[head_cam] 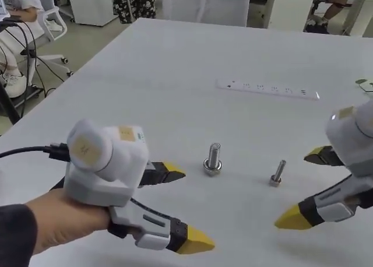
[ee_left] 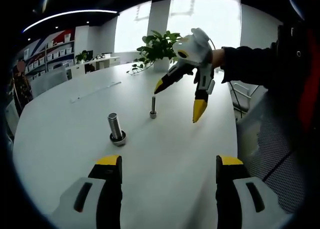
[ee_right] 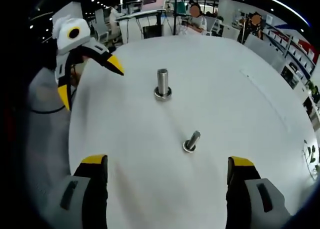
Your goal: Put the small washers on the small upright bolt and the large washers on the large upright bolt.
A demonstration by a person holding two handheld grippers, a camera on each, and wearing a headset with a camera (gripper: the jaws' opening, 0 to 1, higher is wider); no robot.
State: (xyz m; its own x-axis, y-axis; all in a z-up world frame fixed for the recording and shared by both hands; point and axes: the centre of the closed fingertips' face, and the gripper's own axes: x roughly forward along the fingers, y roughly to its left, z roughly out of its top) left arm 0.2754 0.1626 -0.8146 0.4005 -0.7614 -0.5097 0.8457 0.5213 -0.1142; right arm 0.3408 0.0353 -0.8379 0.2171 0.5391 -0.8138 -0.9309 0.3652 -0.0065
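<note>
Both tools hang above the white table [head_cam: 175, 74], and neither one carries anything. The left gripper [head_cam: 186, 204], near and to the left in the head view, has its yellow-tipped jaws spread wide with only air between them. The right gripper [head_cam: 300, 187], over on the right, is spread just as wide and just as bare. Between the two, the bolts stand on the tabletop: the large upright bolt [head_cam: 213, 157] near the middle with a metal ring around its foot, and the small upright bolt [head_cam: 278, 172] to its right, closer to the right gripper. Neither tool touches a bolt. Whether that ring is a washer cannot be told. Farther back lies a white power strip [head_cam: 268, 89].
</note>
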